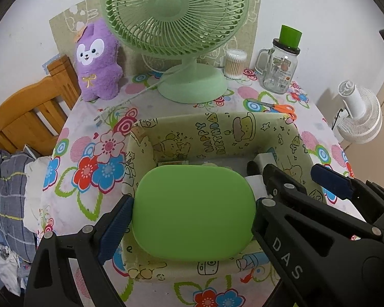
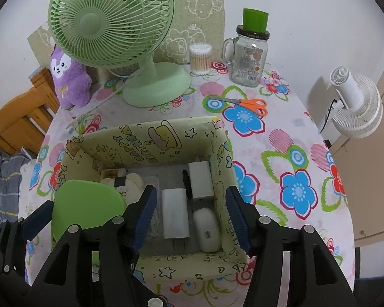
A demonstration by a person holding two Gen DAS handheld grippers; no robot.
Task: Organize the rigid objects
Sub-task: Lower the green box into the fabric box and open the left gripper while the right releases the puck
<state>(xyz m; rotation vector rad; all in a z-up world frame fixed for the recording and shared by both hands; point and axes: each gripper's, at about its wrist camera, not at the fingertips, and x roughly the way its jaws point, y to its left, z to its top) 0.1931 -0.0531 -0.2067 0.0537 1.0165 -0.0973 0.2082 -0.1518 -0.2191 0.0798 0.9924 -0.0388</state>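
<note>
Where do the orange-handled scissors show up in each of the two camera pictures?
Left wrist view: the orange-handled scissors lie right of centre, on the flowered tablecloth just behind the box's far right corner.
Right wrist view: the scissors lie above centre, slightly right, behind the box.
Shared landmark: the clear glass mug jar with the green cap stands behind the scissors in both.

On the table a box stands at the front holding chargers, behind it lie scissors, and along the back stand a plush toy, fan, swab tub and jar from left to right.
</note>
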